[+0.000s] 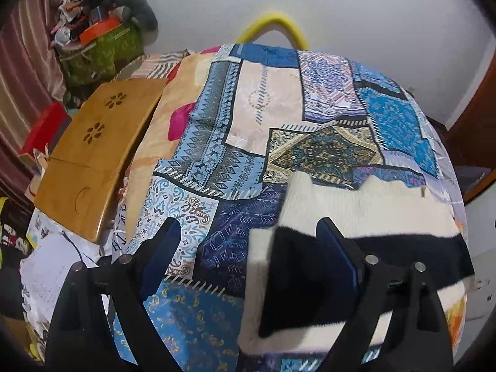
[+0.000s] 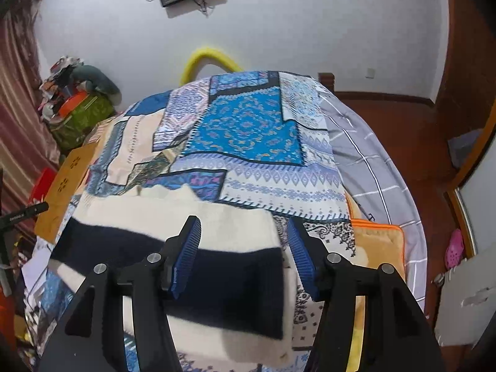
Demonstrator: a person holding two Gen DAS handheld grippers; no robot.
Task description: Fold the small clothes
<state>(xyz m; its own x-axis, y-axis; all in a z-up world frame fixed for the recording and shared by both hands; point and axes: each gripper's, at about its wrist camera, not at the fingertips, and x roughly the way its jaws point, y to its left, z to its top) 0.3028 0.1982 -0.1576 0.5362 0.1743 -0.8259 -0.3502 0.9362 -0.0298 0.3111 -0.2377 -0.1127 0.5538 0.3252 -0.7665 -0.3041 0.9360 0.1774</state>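
A small cream and navy striped fuzzy garment [image 1: 356, 217] lies flat on the patchwork bedspread [image 1: 248, 117]. It also shows in the right wrist view [image 2: 201, 220]. My left gripper [image 1: 248, 232] is open, hovering over the garment's left edge; its right finger is above the navy stripe. My right gripper [image 2: 243, 235] is open above the garment's right edge, with the cloth's edge between the fingers. Neither gripper holds any cloth.
A wooden lap tray [image 1: 93, 152] rests at the bed's left side. Papers [image 1: 52, 266] lie below it. A green bag piled with clutter [image 1: 99, 46] stands by the curtain. An orange cushion [image 2: 378, 245] and grey checked sheet [image 2: 372, 167] lie to the right.
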